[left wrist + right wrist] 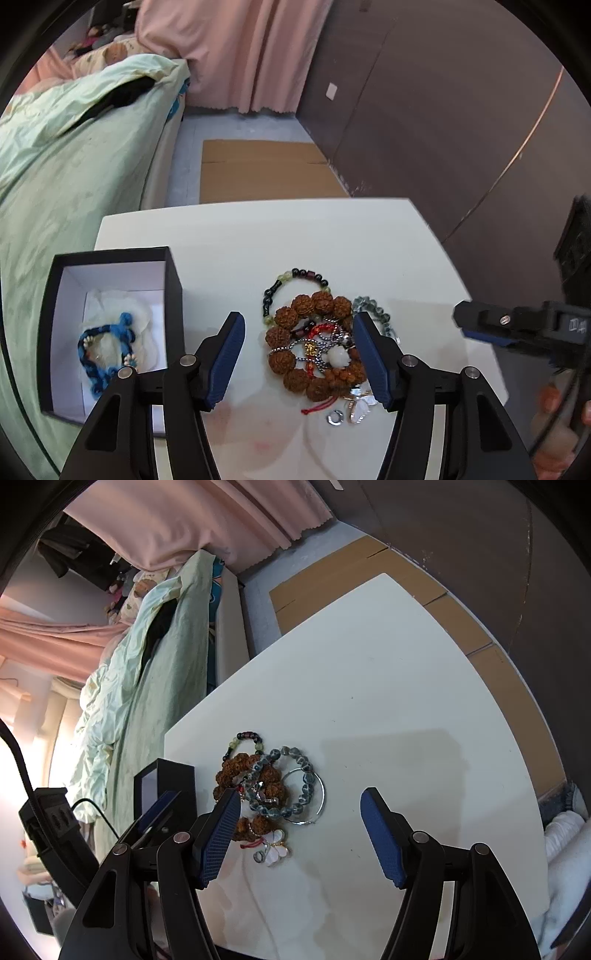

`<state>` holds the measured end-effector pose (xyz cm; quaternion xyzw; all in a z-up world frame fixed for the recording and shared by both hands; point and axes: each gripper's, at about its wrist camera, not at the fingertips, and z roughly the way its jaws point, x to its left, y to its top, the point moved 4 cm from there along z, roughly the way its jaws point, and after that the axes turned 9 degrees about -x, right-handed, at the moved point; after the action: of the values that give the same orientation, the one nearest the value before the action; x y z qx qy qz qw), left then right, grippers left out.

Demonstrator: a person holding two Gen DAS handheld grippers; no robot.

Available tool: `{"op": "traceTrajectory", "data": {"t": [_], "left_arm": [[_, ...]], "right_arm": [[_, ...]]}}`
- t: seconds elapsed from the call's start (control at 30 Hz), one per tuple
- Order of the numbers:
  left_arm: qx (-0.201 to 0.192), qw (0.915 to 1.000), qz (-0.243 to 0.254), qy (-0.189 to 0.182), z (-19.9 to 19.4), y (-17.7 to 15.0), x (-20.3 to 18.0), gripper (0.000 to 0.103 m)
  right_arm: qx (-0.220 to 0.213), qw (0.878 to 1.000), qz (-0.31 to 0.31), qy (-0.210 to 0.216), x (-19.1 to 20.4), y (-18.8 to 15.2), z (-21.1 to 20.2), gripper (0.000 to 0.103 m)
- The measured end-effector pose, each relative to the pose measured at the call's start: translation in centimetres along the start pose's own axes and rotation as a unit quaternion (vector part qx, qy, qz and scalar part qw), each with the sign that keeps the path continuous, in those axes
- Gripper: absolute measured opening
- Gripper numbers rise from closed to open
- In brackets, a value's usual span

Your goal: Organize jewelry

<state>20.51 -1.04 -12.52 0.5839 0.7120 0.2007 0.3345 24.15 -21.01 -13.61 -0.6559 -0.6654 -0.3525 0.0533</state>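
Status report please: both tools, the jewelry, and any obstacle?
Left tool open above brown seed-bead bracelet; right tool open, empty. Blue woven bracelet lies in black box. No obstacle.

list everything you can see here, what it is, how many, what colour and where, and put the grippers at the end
table: one, white, centre of both views
box: one, black outside and white inside, open, at the table's left edge
braided bracelet: one, blue, inside the box
seed-bead bracelet: one, brown, in the pile mid-table
dark bead bracelet: one, black and green, far side of the pile
glass bead bracelet: one, grey-blue, right side of the pile
flower charm: one, white and gold, near edge of the pile
small ring: one, silver, near edge of the pile
bed cover: one, pale green, left of the table
curtain: one, pink, far wall
cardboard: one, brown, floor beyond the table
left gripper: blue fingers, open over the pile
right gripper: blue fingers, open, empty
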Motion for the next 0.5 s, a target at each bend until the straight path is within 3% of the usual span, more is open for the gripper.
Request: {"op": "traceTrajectory", "data": {"t": [0.13,0.33,0.5], "left_arm": [[0.019,0.9998,-0.002,0.011,2.0,-0.2,0.4,0.059],[0.017,0.9975,0.049,0.048,3.5,0.2,0.0,0.057],[0.03,0.9956,0.075,0.047,3.9,0.1,-0.6,0.053]], "right_arm": [[0.001,1.0,0.002,0.0,-0.2,0.4,0.2,0.068],[0.01,1.0,-0.002,0.002,-0.2,0.6,0.7,0.068],[0.022,1.0,-0.003,0.013,0.2,0.5,1.2,0.068]]}}
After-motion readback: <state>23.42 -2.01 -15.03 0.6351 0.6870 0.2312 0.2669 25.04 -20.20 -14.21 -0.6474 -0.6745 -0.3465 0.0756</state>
